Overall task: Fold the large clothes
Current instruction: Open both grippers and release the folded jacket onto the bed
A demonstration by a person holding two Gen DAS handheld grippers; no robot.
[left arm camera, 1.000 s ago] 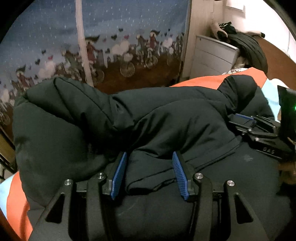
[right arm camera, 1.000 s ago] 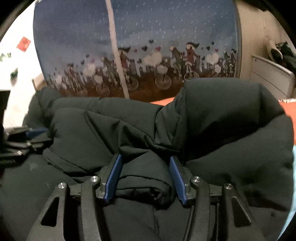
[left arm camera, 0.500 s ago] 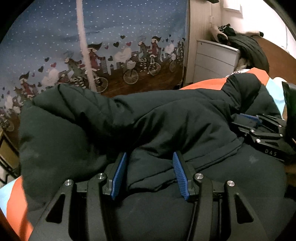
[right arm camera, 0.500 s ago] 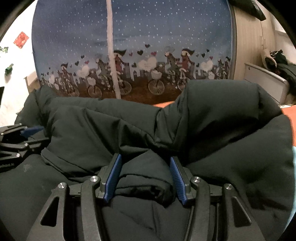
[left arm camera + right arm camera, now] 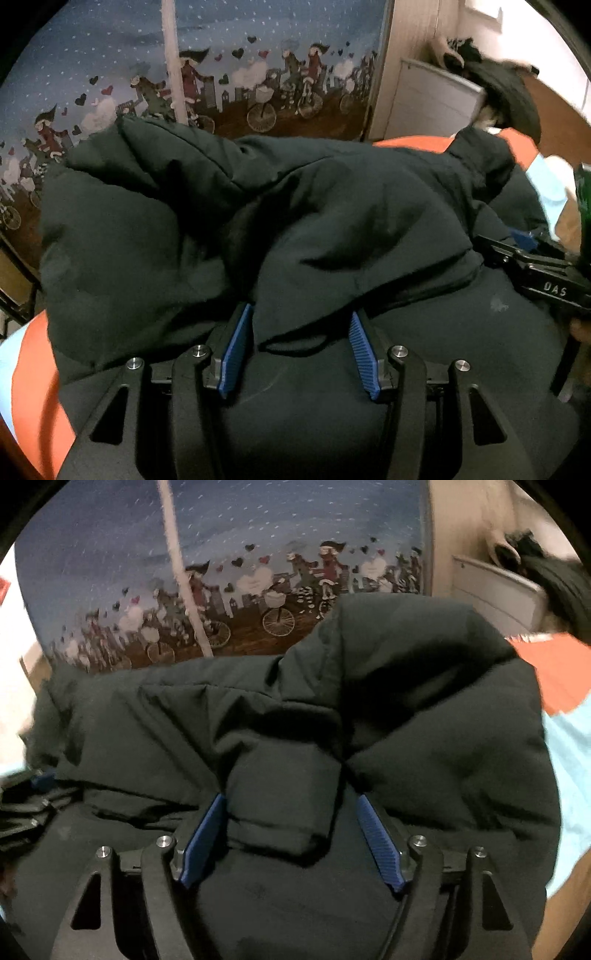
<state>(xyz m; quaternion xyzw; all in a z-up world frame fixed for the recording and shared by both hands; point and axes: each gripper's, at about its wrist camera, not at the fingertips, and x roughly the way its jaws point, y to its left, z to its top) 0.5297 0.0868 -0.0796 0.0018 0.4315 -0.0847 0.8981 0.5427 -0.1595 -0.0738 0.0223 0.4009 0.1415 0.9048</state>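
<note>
Black padded jacket (image 5: 332, 221), bulky and creased, heaped on an orange-and-blue bed (image 5: 554, 664). Left gripper (image 5: 295, 343) clamps a folded hem; right gripper (image 5: 291, 830), jaws just widened, straddles a fold unpressed.

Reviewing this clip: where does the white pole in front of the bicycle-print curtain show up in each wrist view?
Left wrist view: the white pole stands upper left, running down behind the black jacket.
Right wrist view: the pole is also upper left, slanting down to the jacket's top edge.
Shared landmark: the bicycle-print curtain directly behind the pole in both views.
</note>
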